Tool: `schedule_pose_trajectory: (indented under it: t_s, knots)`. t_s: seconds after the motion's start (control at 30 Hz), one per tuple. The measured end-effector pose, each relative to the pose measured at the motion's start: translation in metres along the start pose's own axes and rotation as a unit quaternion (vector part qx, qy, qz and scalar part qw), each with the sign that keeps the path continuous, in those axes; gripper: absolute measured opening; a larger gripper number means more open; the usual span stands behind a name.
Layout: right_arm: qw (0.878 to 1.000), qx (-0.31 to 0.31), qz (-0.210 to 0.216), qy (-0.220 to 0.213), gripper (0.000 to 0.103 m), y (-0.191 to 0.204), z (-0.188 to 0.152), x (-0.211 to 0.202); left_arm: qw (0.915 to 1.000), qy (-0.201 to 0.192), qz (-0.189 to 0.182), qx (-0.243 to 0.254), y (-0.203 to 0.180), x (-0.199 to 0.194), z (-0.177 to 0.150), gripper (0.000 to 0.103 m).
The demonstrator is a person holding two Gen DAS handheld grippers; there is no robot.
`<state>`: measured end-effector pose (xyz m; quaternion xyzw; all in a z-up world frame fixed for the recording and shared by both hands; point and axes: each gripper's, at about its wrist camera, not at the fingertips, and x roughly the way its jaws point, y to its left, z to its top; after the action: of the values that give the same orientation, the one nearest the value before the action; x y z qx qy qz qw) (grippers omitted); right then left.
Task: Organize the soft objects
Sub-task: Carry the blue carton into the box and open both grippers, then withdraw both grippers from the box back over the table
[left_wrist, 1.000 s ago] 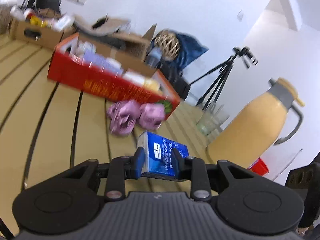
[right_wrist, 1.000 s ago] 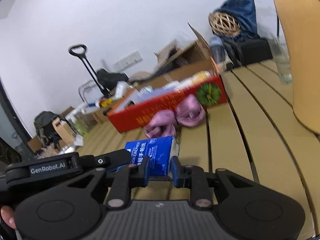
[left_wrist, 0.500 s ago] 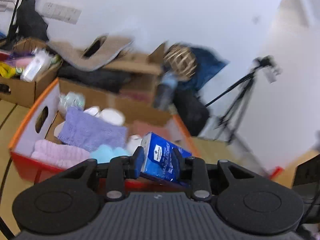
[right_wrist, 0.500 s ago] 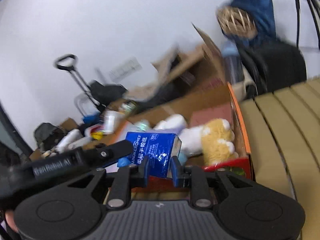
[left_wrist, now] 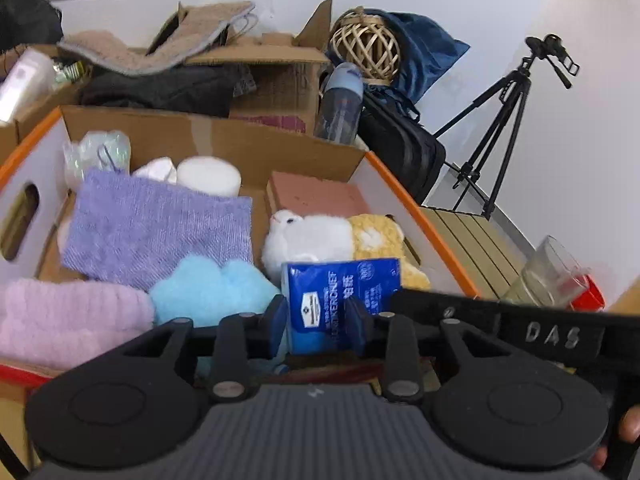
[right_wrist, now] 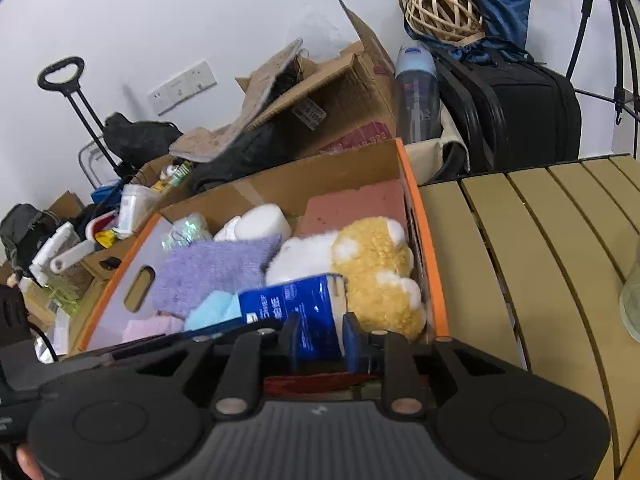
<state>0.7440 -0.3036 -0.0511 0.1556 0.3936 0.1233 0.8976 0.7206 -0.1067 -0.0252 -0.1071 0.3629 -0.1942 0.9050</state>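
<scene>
A blue tissue pack [left_wrist: 340,296] is clamped by both grippers at once. My left gripper [left_wrist: 318,322] is shut on its left end and my right gripper [right_wrist: 320,338] on its right end [right_wrist: 296,308]. The pack hangs over the near edge of the orange-rimmed cardboard box [left_wrist: 424,224], above a white and yellow plush toy [left_wrist: 344,240] and a light blue fluffy item [left_wrist: 212,290]. The box also holds a purple towel [left_wrist: 156,232], a pink knit piece [left_wrist: 64,316], a white roll [left_wrist: 208,174] and a pink pad [left_wrist: 316,196].
The box [right_wrist: 424,240] stands on a slatted tan table [right_wrist: 540,248]. A glass [left_wrist: 548,272] and a red object [left_wrist: 588,298] stand to the right. Behind are cardboard boxes [left_wrist: 272,76], a water bottle [left_wrist: 340,104], a black case [right_wrist: 516,108], a tripod [left_wrist: 500,120].
Both grippers carried the tissue pack up from the table and forward over the box. The purple cloth on the table and the thermos are out of view now.
</scene>
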Motion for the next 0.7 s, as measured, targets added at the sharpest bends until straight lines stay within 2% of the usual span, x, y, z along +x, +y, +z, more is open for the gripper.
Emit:
schedule_pose_trajectory:
  t_s: [0.17, 0.23, 0.3, 0.37, 0.53, 0.7]
  knots:
    - [0.999, -0.03, 0.008, -0.04, 0.03, 0.021, -0.002, -0.054, 0.9972, -0.065, 0.015, 0.034, -0.006, -0.081, -0.006, 0.043]
    - [0.997, -0.048, 0.015, -0.056, 0.038, 0.031, -0.006, -0.08, 0.9935, -0.096, 0.036, 0.048, -0.009, -0.115, -0.01, 0.057]
    - [0.995, -0.065, 0.025, -0.074, 0.051, 0.042, -0.013, -0.108, 0.9868, -0.129, 0.073, 0.064, -0.013, -0.148, -0.017, 0.068]
    - [0.993, -0.074, 0.031, -0.086, 0.052, 0.051, -0.023, -0.133, 0.9798, -0.155, 0.094, 0.085, -0.016, -0.18, -0.029, 0.072]
    - [0.984, -0.125, 0.024, -0.126, 0.061, 0.075, -0.069, -0.192, 0.9643, -0.204, 0.128, 0.11, -0.017, -0.253, -0.082, 0.084]
    - [0.967, -0.188, 0.004, -0.174, 0.079, 0.095, -0.139, -0.241, 0.9521, -0.247, 0.143, 0.11, -0.016, -0.316, -0.153, 0.096]
